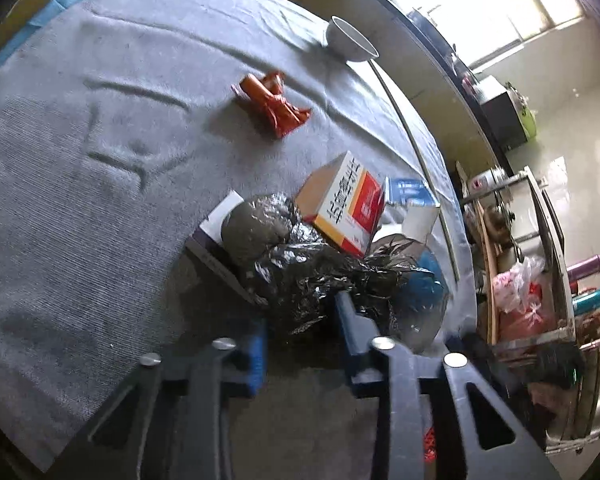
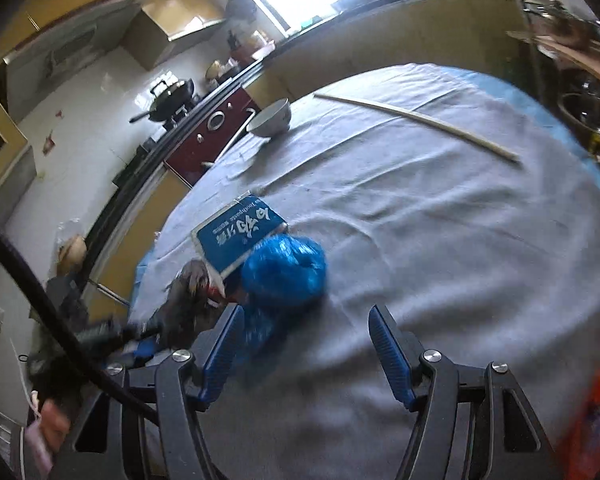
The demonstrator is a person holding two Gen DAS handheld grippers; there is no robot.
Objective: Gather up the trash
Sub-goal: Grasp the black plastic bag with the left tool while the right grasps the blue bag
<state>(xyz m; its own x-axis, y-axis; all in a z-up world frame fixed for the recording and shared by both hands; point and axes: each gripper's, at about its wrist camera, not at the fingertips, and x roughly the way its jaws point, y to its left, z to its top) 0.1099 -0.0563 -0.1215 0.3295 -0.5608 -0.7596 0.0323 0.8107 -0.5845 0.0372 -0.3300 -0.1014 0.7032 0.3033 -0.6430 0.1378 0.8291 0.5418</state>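
Note:
In the left wrist view my left gripper is shut on a crumpled black plastic bag on the grey cloth. Around the bag lie a red-and-white medicine box, a dark box and a blue bag. A red wrapper lies further out. In the right wrist view my right gripper is open and empty, just in front of the blue bag. A blue toothpaste box leans on that bag, with the black bag to its left.
A white bowl stands near the table's far edge; it also shows in the right wrist view. A long pale stick lies across the cloth. A shelf with bags and flasks stands beside the table. A stove with a wok is behind.

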